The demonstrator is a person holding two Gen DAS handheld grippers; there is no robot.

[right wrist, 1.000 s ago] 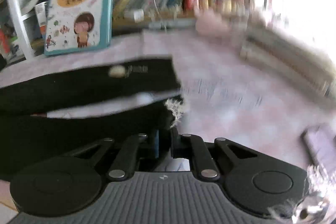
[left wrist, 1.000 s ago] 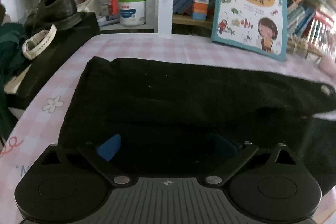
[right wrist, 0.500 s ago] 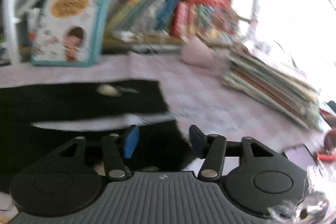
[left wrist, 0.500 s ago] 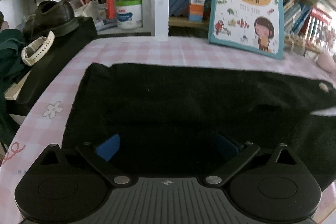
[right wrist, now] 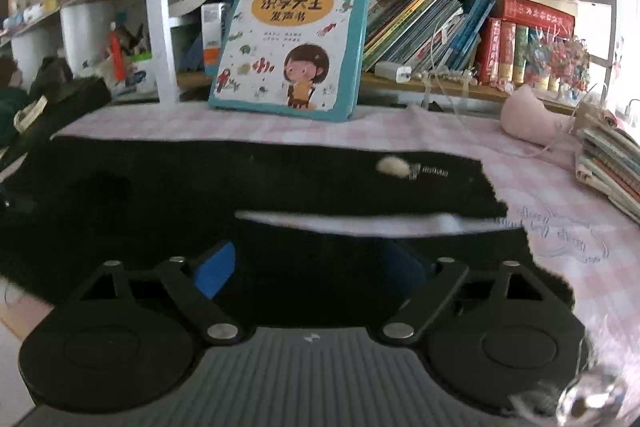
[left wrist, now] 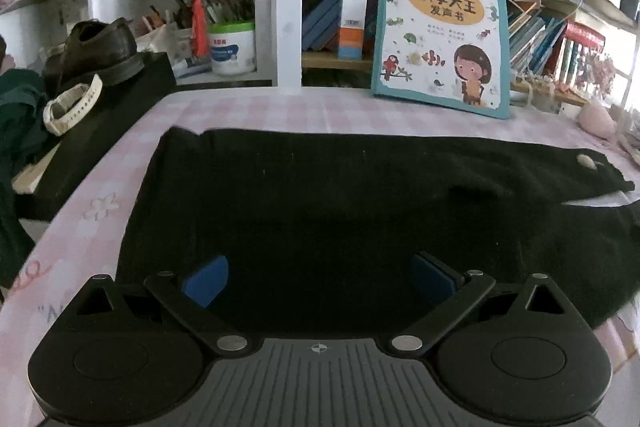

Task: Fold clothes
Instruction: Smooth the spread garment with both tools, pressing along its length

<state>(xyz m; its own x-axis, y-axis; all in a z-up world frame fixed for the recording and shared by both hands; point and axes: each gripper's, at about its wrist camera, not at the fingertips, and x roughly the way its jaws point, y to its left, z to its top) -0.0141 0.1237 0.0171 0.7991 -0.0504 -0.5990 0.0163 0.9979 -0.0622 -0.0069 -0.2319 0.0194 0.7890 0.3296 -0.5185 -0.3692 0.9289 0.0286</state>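
A black garment (left wrist: 320, 203) lies spread flat across the pink checked bench (left wrist: 248, 107), running wide from 9 o'clock to 3 o'clock in both wrist views. The left gripper (left wrist: 320, 279) hangs over the garment's near edge with its jaws wide apart, blue pads (left wrist: 206, 279) showing, nothing between them. The right gripper (right wrist: 308, 267) sits over the other end of the cloth, jaws also spread and empty. In the right wrist view a narrow pale strip (right wrist: 360, 223) shows between two dark bands of fabric, and a small cream button (right wrist: 392, 166) sits on the far band toward 1 o'clock, next to some small pale lettering I can't read. Leaning against the shelf at 12 o'clock stands a teal-edged children's book (right wrist: 292, 43) with a cartoon girl on the cover. At 9 o'clock in the left wrist view a dark shoe (left wrist: 94, 51) rests on a black box (left wrist: 100, 131), a white strap (left wrist: 72, 105) just beside it. A stack of books (right wrist: 612, 163) lies at 3 o'clock on the bench, a pink soft lump (right wrist: 528, 115) near it.
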